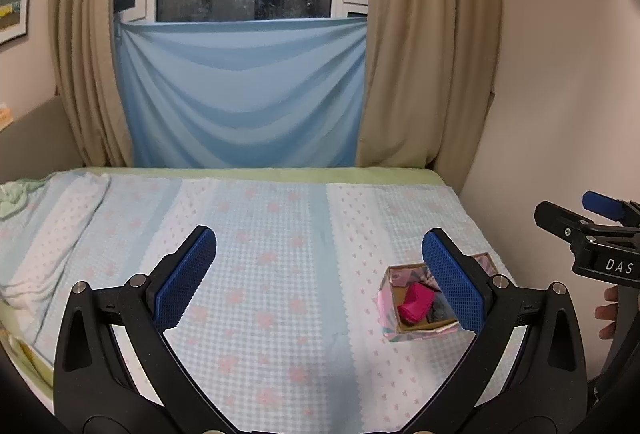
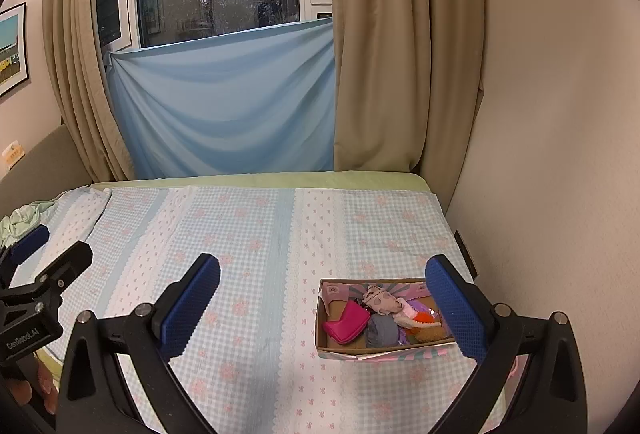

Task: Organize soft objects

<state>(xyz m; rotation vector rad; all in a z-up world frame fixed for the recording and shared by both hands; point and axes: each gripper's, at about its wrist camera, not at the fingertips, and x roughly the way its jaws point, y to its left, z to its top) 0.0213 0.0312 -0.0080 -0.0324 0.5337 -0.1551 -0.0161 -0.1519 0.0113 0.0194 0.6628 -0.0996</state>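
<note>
Right wrist view: the right gripper (image 2: 322,300) hangs spread and empty over a checked, flower-printed bedspread (image 2: 248,234); the left gripper (image 1: 318,274) likewise gapes. A cardboard box (image 2: 332,348) near the wall holds a pink pouch (image 2: 346,322), grey cloth (image 2: 380,330) and plush toy (image 2: 384,300). Beige curtains (image 2: 380,54) flank a draped blue sheet (image 2: 224,102).

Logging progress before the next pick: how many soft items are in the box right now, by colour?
In the box, as the right wrist view shows:
Magenta pouch: 1
Grey bundle: 1
Pale spotted plush: 1
Orange piece: 1
Brown plush: 1
Purple bits, partly hidden: at least 1
Total: at least 6. Both grippers are open and empty.
</note>
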